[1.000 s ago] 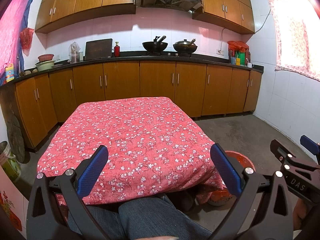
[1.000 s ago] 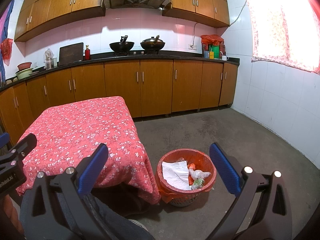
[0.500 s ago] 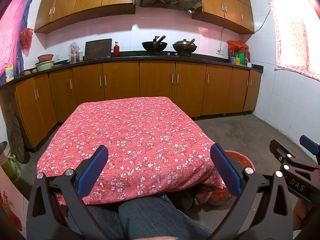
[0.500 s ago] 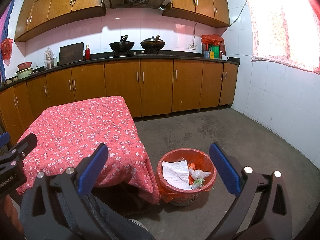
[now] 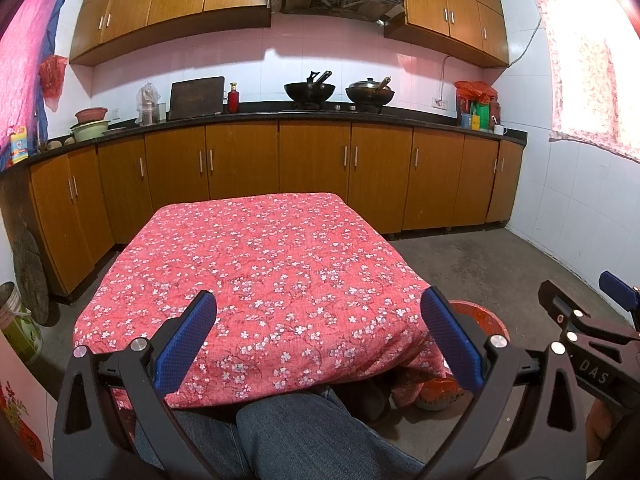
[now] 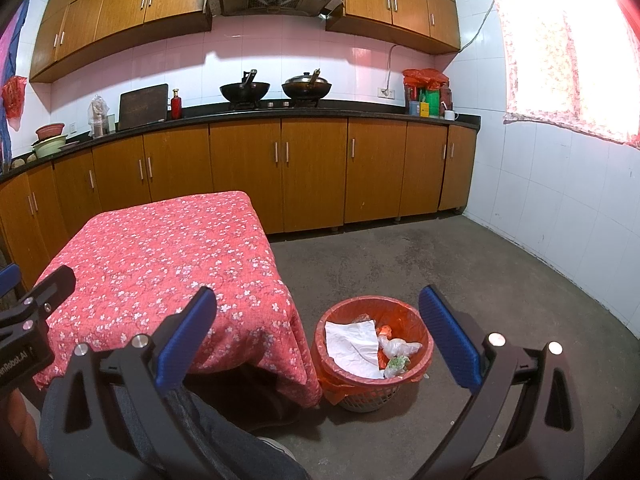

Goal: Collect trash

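Trash point(image 6: 362, 346) lies in the red bin point(image 6: 424, 334) on the floor, just beside the bench's point(image 5: 256, 264) right corner — paper, a bag, scraps. Left view: the left gripper point(image 5: 318, 336) hangs over the bench's near edge, jaws wide apart, holding nothing. Right view: the right gripper point(image 6: 316, 334) hangs above the bin — jaws spread, nothing between them.

A red flowered cloth point(image 5: 260, 264) covers the worktop point(image 6: 160, 256); on the floor point(image 6: 460, 272) just right stands a red trash basket point(image 6: 420, 360).
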`<state>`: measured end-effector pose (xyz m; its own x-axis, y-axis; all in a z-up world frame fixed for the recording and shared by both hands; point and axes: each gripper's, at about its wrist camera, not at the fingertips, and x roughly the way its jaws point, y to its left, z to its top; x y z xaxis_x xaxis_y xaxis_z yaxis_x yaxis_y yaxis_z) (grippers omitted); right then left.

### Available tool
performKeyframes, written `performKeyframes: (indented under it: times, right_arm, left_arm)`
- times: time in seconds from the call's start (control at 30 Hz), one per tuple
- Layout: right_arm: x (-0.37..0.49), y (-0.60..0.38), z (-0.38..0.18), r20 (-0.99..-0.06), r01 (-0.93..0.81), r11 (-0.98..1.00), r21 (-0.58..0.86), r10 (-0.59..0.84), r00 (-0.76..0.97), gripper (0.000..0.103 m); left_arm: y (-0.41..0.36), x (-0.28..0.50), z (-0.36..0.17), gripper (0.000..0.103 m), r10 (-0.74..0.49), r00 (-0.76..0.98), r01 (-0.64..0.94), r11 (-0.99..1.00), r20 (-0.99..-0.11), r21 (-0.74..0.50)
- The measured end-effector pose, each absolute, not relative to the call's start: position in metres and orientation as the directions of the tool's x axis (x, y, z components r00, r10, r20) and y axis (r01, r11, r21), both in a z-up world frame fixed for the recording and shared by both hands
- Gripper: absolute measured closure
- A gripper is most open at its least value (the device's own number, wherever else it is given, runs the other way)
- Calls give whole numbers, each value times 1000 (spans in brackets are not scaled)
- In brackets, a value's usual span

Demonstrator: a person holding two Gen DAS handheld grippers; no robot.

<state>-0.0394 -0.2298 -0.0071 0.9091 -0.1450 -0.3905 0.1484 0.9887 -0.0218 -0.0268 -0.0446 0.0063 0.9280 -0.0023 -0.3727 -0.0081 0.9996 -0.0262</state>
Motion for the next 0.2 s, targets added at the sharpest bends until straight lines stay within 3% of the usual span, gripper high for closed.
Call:
performKeyframes:
  times: [0.2]
  right_arm:
    - [-39,-230,-6,-391,149,989,-21,-145,909,4]
  left_arm:
    - [-47,-32,4,2,-4,927,-8,1000,-376,-30]
